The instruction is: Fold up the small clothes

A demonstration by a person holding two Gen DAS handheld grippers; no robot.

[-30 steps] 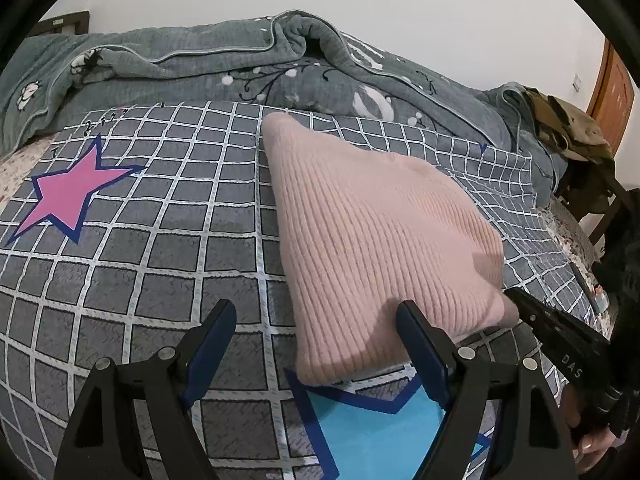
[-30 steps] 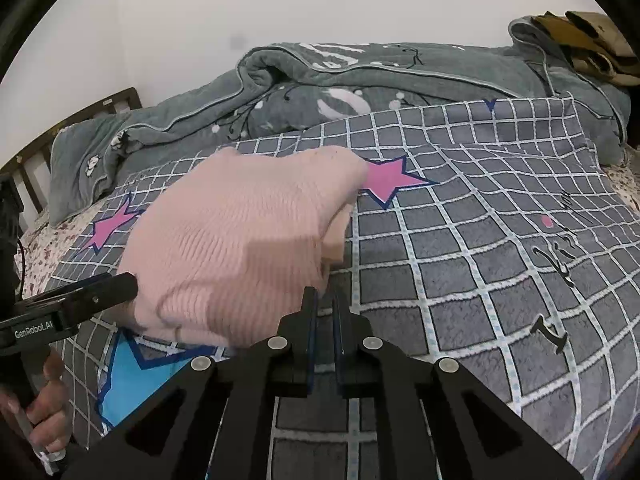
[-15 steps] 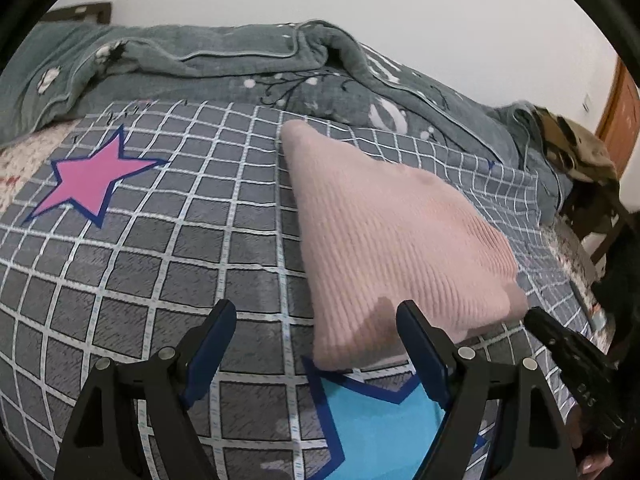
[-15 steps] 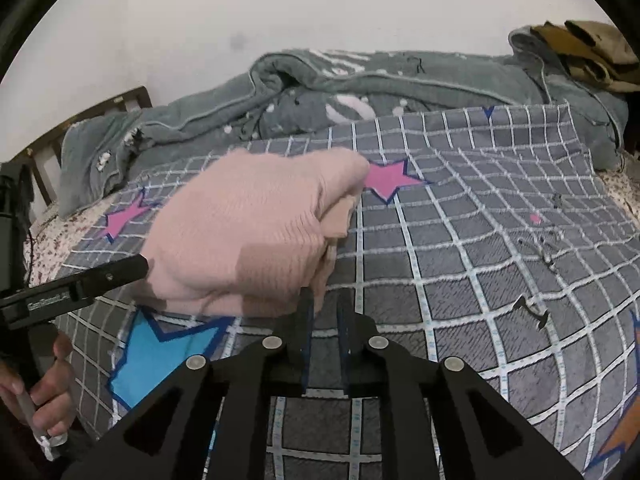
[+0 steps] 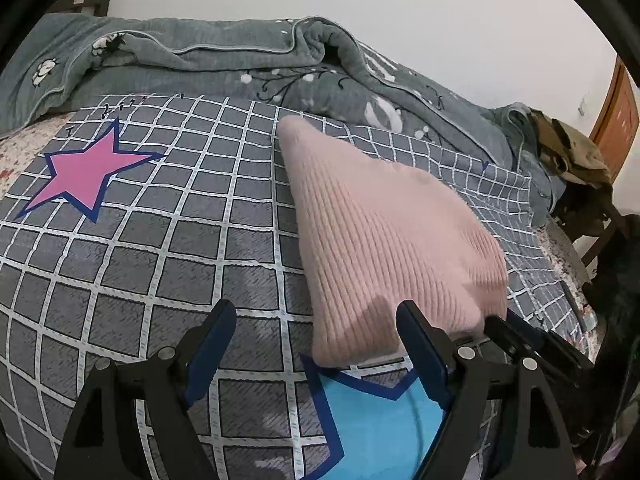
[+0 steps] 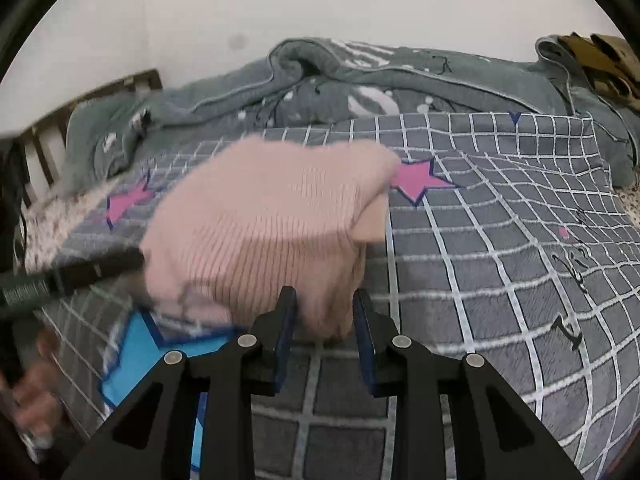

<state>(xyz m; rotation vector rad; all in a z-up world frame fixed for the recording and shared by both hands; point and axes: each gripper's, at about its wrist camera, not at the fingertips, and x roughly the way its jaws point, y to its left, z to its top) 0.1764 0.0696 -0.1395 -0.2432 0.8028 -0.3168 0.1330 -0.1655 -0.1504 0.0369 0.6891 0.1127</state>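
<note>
A folded pink ribbed knit garment lies on the grey checked bedspread. It also shows in the right wrist view. My left gripper is open and empty, just in front of the garment's near left corner. My right gripper is open, with its fingertips at the garment's near edge; the cloth shows between the jaws. The right gripper's finger also shows in the left wrist view at the garment's right corner. The left gripper's finger shows in the right wrist view beside the garment.
A rumpled grey-green quilt lies along the far side of the bed. A tan garment is piled at the far right, near a wooden door. A wooden headboard stands at the left in the right wrist view. Pink stars and a blue star mark the bedspread.
My right gripper has opened from shut and moved up to the garment's near edge. My left gripper stayed open and shifted slightly.
</note>
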